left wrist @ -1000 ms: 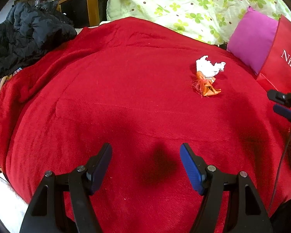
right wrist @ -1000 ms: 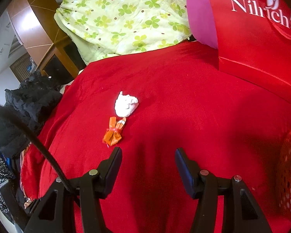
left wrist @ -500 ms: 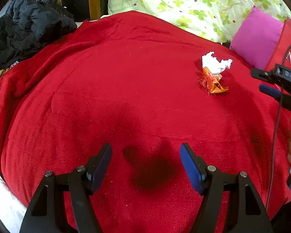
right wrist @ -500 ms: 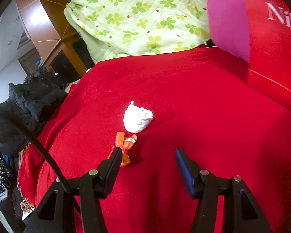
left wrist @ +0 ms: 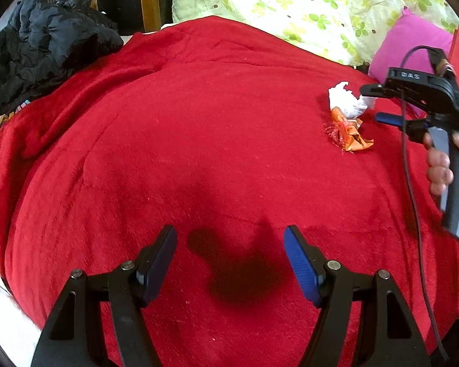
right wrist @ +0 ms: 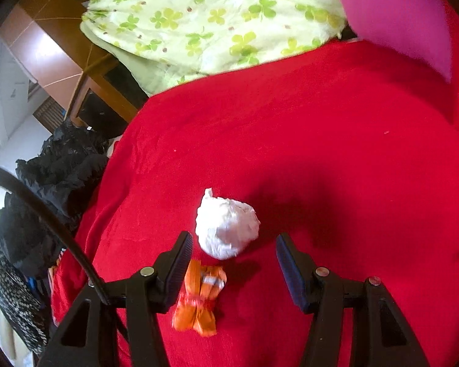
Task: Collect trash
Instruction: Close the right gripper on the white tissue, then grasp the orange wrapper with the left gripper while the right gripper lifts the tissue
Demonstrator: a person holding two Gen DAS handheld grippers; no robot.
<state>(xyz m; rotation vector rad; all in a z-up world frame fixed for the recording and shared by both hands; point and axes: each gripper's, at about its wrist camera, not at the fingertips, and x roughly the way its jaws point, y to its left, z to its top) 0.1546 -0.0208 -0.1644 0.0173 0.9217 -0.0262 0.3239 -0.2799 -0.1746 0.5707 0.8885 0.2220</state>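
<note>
Red blanket (right wrist: pixel 321 140) covers the bed; right gripper (right wrist: pixel 234 253), jaws spread, angles down over white wad (right wrist: pixel 228 229) and orange wrapper (right wrist: pixel 199 299).

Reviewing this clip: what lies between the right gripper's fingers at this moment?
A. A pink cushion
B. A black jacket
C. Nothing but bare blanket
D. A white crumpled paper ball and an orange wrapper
D: in the right wrist view the white paper ball and orange wrapper lie on the red blanket between the open right gripper fingers, not yet pinched.
</note>
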